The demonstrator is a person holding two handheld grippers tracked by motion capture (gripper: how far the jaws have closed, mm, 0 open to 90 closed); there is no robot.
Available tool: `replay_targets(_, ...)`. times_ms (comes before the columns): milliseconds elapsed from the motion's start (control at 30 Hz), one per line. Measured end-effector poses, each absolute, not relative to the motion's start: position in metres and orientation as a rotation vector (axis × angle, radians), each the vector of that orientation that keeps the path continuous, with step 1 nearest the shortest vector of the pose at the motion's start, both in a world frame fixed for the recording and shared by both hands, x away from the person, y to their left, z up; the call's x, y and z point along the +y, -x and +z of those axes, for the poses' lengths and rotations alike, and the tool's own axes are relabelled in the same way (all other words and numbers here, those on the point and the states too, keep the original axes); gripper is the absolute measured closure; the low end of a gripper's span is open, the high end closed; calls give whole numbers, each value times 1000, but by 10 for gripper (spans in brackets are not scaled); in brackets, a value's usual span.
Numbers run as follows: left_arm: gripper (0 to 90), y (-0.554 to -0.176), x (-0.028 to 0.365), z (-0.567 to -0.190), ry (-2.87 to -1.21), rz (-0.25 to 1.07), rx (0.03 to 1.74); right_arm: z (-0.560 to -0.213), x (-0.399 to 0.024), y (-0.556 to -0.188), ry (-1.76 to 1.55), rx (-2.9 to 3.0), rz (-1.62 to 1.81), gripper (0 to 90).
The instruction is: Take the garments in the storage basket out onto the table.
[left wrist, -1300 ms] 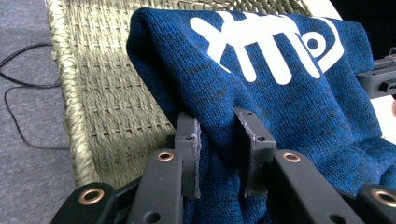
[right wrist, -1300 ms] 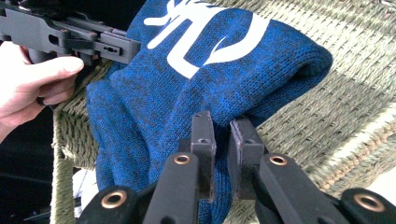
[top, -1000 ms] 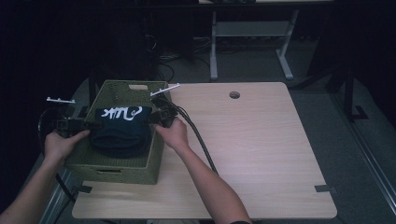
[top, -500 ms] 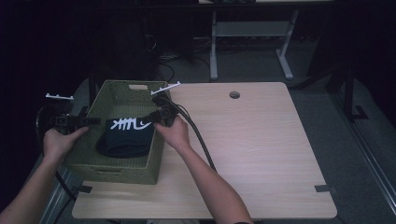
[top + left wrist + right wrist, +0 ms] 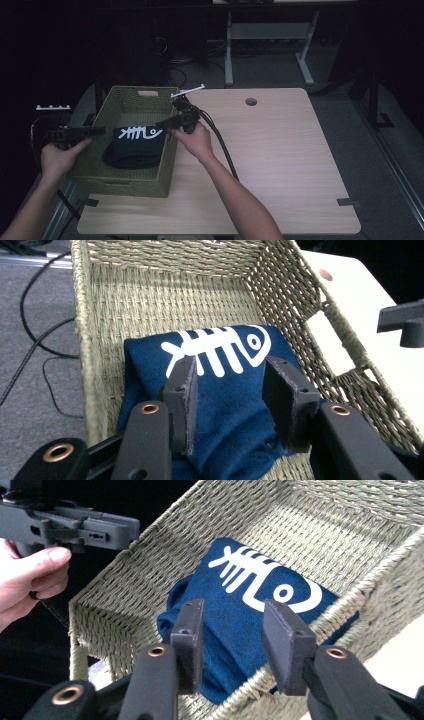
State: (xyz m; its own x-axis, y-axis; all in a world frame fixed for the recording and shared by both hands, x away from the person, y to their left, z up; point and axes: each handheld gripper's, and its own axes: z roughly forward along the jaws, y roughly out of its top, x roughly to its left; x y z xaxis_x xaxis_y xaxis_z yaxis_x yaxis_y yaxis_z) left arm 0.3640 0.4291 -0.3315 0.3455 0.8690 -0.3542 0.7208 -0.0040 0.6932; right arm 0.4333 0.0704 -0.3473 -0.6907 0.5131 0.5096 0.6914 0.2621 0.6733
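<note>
- The place looks like a lab or a test room, not a home.
- A plain light wood table [image 5: 280, 165] has a round cable hole [image 5: 251, 101], as office desks have.
- The floor [image 5: 385, 165] is grey carpet, and loose black cables [image 5: 175, 67] lie on it behind the table.
- The white metal frame [image 5: 265, 45] of another desk stands farther back.
- The room around the table is dark.

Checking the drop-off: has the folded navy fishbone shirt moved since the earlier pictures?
Yes. The shirt has sunk from above the woven basket's rim to its floor, between both just-opened grippers.
</note>
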Motion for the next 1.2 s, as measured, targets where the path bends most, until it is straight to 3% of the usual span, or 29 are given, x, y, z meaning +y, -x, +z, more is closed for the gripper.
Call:
replay_targets(700, 462, -306, 374, -318, -1653, 251, 1347, -343, 0, -425, 1111, -2300, -1478, 436)
replay_targets(1200, 429, -278, 326, -316, -1630, 192, 1228, -347, -46, -411, 1191, -2281, -1515, 420)
